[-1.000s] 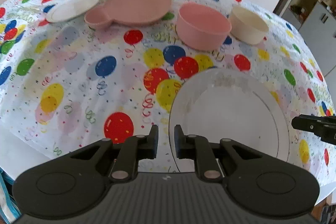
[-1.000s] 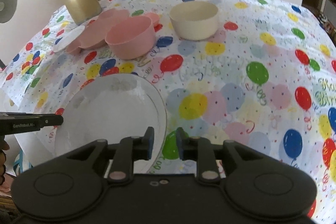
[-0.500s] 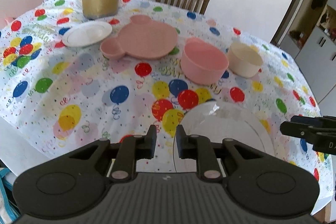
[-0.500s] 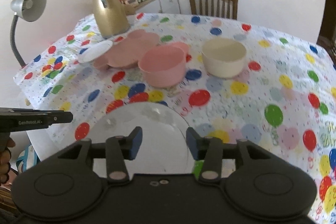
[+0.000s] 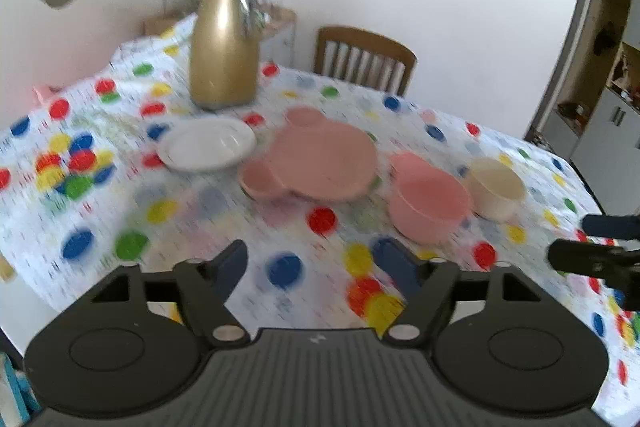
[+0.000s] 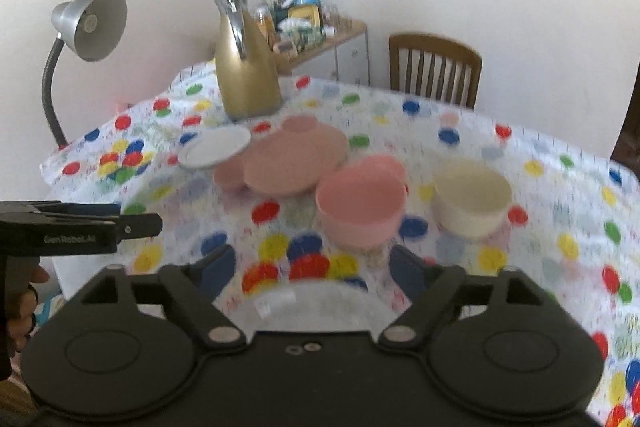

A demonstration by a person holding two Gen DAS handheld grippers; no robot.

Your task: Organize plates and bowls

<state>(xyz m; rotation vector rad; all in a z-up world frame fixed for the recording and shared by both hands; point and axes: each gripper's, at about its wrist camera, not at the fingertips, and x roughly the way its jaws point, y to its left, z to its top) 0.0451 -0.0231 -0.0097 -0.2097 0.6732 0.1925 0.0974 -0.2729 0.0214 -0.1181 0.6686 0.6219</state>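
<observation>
Both our left gripper (image 5: 312, 263) and right gripper (image 6: 312, 263) have now spread wide and drawn back above the balloon tablecloth (image 5: 120, 211), holding nothing, leaving the clear glass plate (image 6: 308, 303) flat at the table's near edge, so we judge it released.

Left gripper (image 5: 311, 265) and right gripper (image 6: 312, 265): matte black bodies, round discs, silver pivot screws, blue-tinged fingers (image 6: 222, 259). White "GenRobot.AI" lettering is seen on one side.
</observation>
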